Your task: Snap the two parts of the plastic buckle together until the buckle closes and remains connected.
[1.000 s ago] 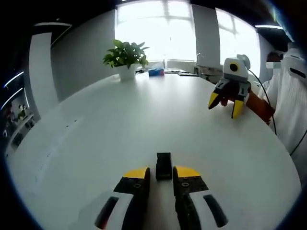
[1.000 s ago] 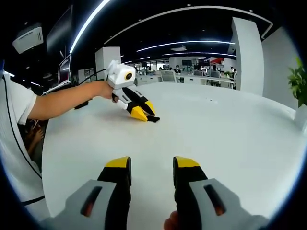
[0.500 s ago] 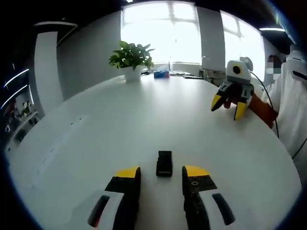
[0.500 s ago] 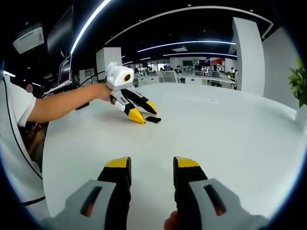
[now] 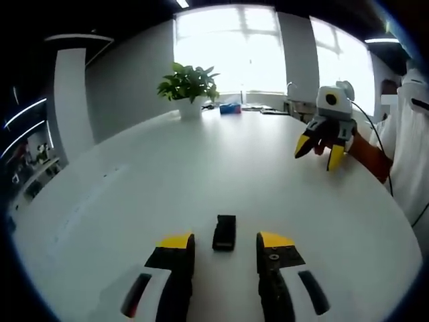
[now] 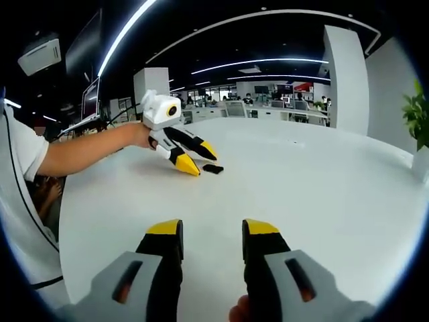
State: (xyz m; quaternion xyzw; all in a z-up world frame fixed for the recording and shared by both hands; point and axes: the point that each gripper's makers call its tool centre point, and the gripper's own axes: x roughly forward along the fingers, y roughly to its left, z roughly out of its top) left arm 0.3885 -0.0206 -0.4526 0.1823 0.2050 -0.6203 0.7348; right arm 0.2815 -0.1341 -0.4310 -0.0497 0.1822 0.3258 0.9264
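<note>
I am working over a broad white round-edged table, which is spreading wide and bare in front of both my grippers, with a green potted plant in a white pot sitting far off at its window-side edge. My left gripper has just let go: a second ago its yellow-tipped jaws were pressed against the small black plastic buckle, and now they are standing apart with the buckle lying free on the table between and just ahead of the tips, touching neither. It is reading as one short block, so I judge the two halves are likely snapped together and staying joined without my grip, though I cannot make out the seam.

My right gripper is hovering with its jaws parted and nothing between them, well away from the buckle, which in the right gripper view is lying just beside my left gripper's tips.

Open tabletop is surrounding the buckle on every side, with the near edge close by me, so I am having plenty of room to draw back.
</note>
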